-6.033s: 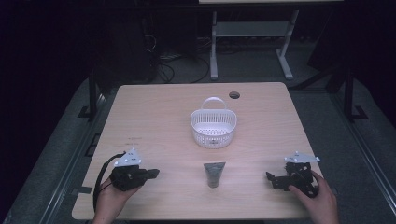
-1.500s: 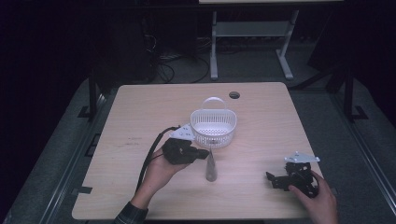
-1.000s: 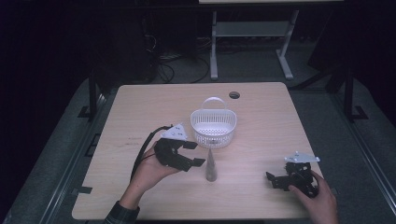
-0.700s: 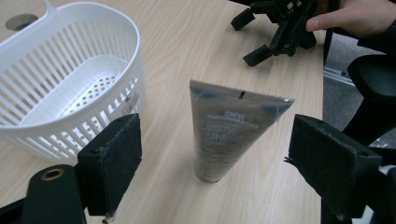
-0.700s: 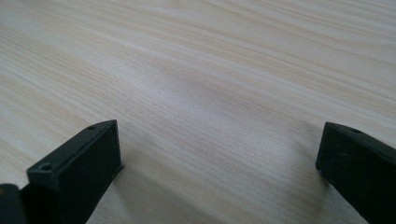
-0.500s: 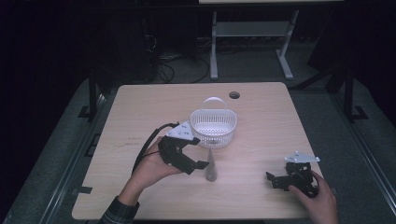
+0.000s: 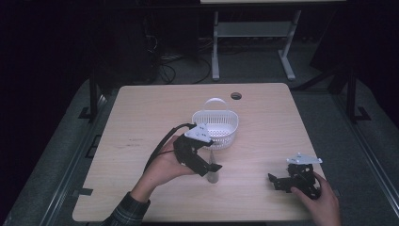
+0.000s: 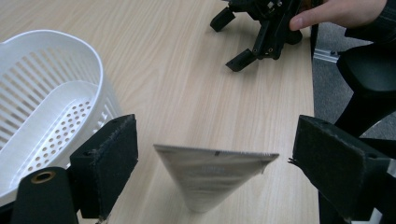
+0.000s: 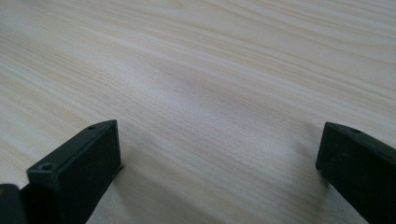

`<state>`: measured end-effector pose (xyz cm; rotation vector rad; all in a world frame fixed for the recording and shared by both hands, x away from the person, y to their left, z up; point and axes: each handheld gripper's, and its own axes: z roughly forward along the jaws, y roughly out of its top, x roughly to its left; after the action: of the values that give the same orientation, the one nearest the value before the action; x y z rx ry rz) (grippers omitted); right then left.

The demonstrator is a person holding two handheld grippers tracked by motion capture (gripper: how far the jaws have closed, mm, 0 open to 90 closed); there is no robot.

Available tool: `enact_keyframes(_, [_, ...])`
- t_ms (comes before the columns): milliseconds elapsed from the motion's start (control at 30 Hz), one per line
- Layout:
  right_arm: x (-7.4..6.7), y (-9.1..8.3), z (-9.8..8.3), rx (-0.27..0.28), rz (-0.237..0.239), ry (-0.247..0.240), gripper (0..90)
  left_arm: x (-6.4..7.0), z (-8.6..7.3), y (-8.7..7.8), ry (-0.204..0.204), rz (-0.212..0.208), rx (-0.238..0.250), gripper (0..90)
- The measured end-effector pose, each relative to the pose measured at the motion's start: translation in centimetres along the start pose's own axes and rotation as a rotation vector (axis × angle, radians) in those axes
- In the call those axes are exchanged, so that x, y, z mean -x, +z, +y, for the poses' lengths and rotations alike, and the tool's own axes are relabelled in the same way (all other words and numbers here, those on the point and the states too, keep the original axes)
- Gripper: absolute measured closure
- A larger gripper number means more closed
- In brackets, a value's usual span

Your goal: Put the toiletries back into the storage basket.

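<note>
On the left side of the light wooden table [image 7: 141, 122], the left gripper [image 7: 206, 165] is held low by the person's left hand [image 7: 162, 165], with its tips at the grey flat plastic tube [image 7: 213, 175]. In the left gripper view the two black jaws stand wide apart, one on each side of the tube [image 8: 215, 175], and they do not touch it. The crimped wide end of the tube points away from the camera and the narrow cap end points toward it. So this gripper is open and it holds nothing.

Just behind the tube stands the white perforated plastic basket with a handle [image 7: 217, 126]. In the left gripper view its wall [image 8: 56, 102] is very near the left jaw.

I judge that the grasp is the step in hand, and some things could go wrong here. The tube is thin and lies flat on the table, so if the jaws close too high they may slide over it and catch only air. If they close on the crimped edge alone, the tube may turn or slip out when it is lifted. The jaw beside the basket could also push the light basket away, because there is little room between them.

On the right side, the right gripper [image 7: 282, 181] rests on the table under the right hand [image 7: 317, 197], well apart from the tube. In the right gripper view its jaws are spread wide over bare wood, so it is open and empty too.
</note>
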<state>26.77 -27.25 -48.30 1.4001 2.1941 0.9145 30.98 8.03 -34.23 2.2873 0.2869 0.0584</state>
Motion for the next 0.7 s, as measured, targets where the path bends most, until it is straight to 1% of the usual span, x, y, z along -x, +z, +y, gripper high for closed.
enact_keyframes(67, [0.0,0.0,0.0,0.0,0.0,0.0,0.0,0.0,0.1,0.3,0.004,-0.003,-0.009,13.4])
enact_keyframes(133, [0.0,0.0,0.0,0.0,0.0,0.001,0.0,0.1,0.1,0.7,0.015,-0.004,-0.029,13.4])
enact_keyframes(300, [0.0,0.0,0.0,0.0,-0.001,0.001,0.0,0.1,0.0,1.1,0.017,0.0,-0.043,13.7])
enact_keyframes(367, [0.0,0.0,0.0,0.0,-0.001,0.0,0.0,0.0,0.0,1.3,0.021,-0.001,-0.058,13.8])
enact_keyframes(533, [0.0,0.0,0.0,-0.001,0.0,-0.001,0.0,-0.1,-0.3,1.8,0.025,0.001,-0.077,14.3])
enact_keyframes(633, [0.0,0.0,0.0,0.0,0.0,-0.001,0.0,0.0,-0.4,2.1,0.024,0.001,-0.077,15.0])
enact_keyframes(700, [0.0,0.0,0.0,0.0,0.0,0.0,0.0,0.0,-0.4,2.1,0.029,0.002,-0.082,18.0])
